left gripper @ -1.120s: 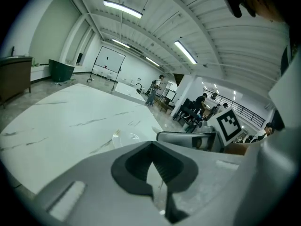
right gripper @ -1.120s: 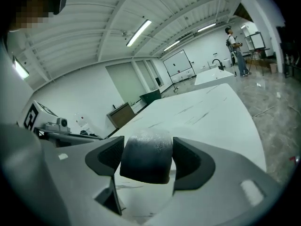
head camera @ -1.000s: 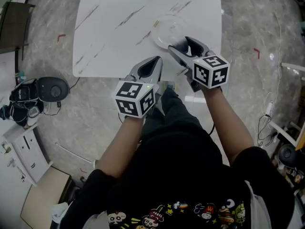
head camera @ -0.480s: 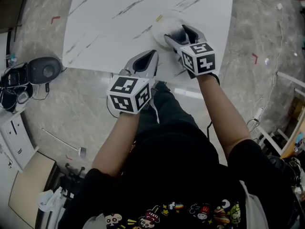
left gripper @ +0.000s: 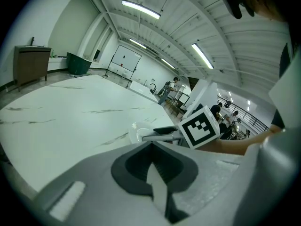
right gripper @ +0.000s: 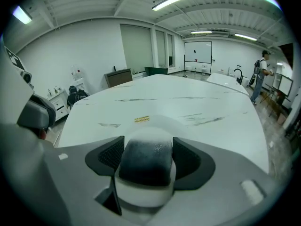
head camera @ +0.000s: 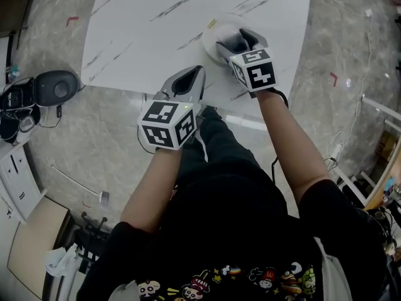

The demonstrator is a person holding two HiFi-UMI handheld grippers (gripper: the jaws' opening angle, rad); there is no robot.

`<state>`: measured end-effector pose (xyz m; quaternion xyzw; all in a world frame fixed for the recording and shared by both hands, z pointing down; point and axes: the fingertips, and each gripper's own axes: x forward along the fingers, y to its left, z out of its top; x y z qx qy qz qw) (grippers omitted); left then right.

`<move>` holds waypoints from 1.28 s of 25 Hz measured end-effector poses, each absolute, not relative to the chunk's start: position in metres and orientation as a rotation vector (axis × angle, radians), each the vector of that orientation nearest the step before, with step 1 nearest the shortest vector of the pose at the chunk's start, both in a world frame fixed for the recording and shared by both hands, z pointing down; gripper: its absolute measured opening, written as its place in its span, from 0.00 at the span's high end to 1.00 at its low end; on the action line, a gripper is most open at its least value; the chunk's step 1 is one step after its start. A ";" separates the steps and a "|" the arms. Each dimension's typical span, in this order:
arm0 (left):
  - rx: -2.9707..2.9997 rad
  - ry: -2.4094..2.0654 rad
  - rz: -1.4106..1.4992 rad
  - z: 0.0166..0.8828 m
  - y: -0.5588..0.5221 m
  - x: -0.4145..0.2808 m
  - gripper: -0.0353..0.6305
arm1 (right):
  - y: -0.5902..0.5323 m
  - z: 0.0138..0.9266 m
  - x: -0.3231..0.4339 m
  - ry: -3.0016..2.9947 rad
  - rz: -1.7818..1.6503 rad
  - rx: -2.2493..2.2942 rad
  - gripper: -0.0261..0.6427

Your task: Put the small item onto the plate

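Note:
A clear round plate [head camera: 215, 35] lies on the white marble table [head camera: 150, 30], near its front edge. My right gripper [head camera: 237, 42] hangs over the plate, shut on the small item [right gripper: 145, 166], a rounded piece that is dark on top and white below. Past the item, the plate's pale rim [right gripper: 181, 125] shows on the table. My left gripper [head camera: 191, 79] is shut with nothing in it, over the table's front edge to the left of the plate. From the left gripper [left gripper: 153, 147] view, the plate [left gripper: 136, 132] and the right gripper [left gripper: 164, 132] lie ahead.
A yellow sticker [head camera: 212, 24] lies on the table just beyond the plate. Black devices [head camera: 53, 88] and cables sit on the floor at the left, beside a white cabinet [head camera: 15, 184]. The person's legs stand close against the table's front edge.
My right gripper has moved forward with the item and now hangs over the plate. The left gripper has stayed at the table's front edge.

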<state>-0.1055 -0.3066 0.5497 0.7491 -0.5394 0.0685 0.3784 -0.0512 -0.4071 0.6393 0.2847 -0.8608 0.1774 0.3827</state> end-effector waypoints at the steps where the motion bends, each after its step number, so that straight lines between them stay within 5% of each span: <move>1: 1.914 -1.377 0.176 0.550 -0.306 -0.105 0.95 | -0.407 0.640 -0.051 -2.191 0.450 0.728 0.44; 24: 1.955 -1.356 0.197 0.540 -0.298 -0.106 0.95 | -0.410 0.616 -0.048 -2.211 0.510 0.802 0.43; 28: 1.986 -1.365 0.220 0.531 -0.303 -0.114 0.95 | -0.421 0.567 -0.028 -2.363 0.601 0.972 0.69; 32: 2.022 -1.363 0.267 0.515 -0.307 -0.116 0.95 | -0.415 0.519 -0.004 -2.464 0.672 1.063 0.79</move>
